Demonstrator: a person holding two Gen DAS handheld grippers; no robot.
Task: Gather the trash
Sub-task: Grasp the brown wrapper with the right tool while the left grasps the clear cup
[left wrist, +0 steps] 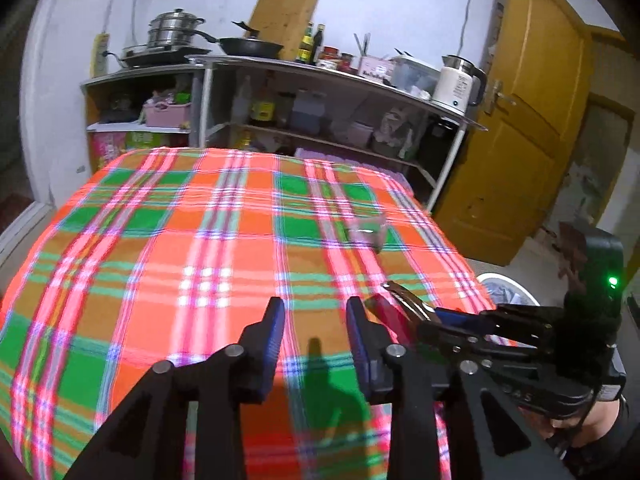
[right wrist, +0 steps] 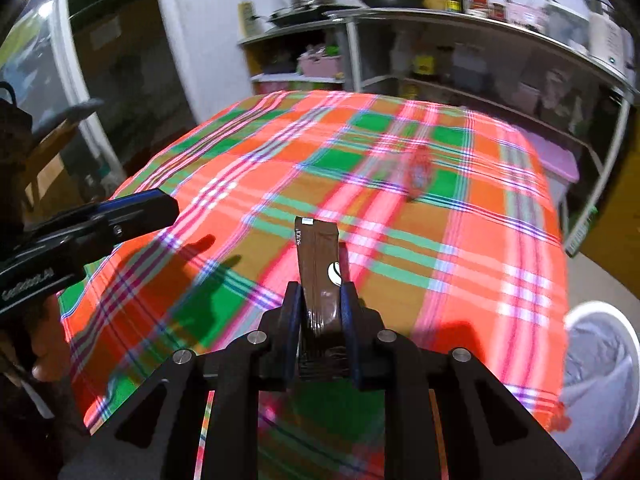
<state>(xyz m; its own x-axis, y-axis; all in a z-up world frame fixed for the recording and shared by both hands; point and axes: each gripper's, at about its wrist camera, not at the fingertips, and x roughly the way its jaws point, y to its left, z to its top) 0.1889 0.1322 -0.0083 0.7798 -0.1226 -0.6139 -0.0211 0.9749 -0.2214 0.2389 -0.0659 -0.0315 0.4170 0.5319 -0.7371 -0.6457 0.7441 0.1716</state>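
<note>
A table [left wrist: 160, 240] under a bright plaid cloth. A white lined bin [right wrist: 600, 360] stands by its corner. The right gripper [right wrist: 320, 304] clamps a brown wrapper [right wrist: 318, 264] above the cloth. The left gripper [left wrist: 316, 320] hangs empty, fingers apart.

A home kitchen: steamer pot [left wrist: 174, 28], frying pan [left wrist: 251, 46], kettle [left wrist: 456, 84], stocked shelves [left wrist: 320, 120].
</note>
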